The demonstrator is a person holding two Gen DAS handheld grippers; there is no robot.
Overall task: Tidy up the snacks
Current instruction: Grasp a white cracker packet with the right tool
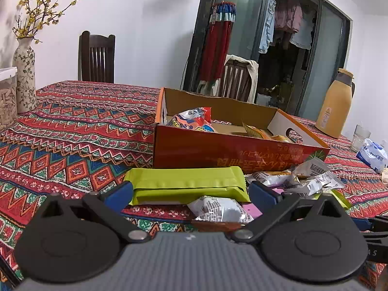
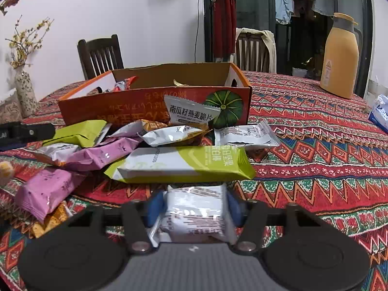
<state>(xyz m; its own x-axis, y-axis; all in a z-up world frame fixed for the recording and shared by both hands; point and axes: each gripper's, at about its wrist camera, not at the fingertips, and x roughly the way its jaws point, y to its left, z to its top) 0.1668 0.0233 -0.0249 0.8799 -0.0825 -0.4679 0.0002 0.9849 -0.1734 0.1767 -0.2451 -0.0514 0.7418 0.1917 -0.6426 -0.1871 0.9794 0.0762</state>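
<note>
An open orange cardboard box (image 1: 218,150) (image 2: 135,106) stands on the patterned tablecloth and holds a colourful bag (image 1: 194,121) and yellow packets (image 1: 257,131). Loose snack packets lie piled in front of it: pink ones (image 2: 46,191), silver ones (image 2: 245,134) and a long green-and-white bar (image 2: 184,162). My right gripper (image 2: 194,206) is shut on a white-silver snack packet (image 2: 196,214), its blue pads pressing on both sides, just before the green-and-white bar. My left gripper (image 1: 190,191) stands wide open, with a green packet (image 1: 186,184) lying across between its fingertips.
A yellow thermos jug (image 1: 335,104) (image 2: 339,55) and a tissue pack (image 1: 372,155) stand at the right. A flowered vase (image 1: 24,72) and a clear container (image 1: 7,97) sit at the left. Dark wooden chairs (image 1: 97,55) stand behind the table.
</note>
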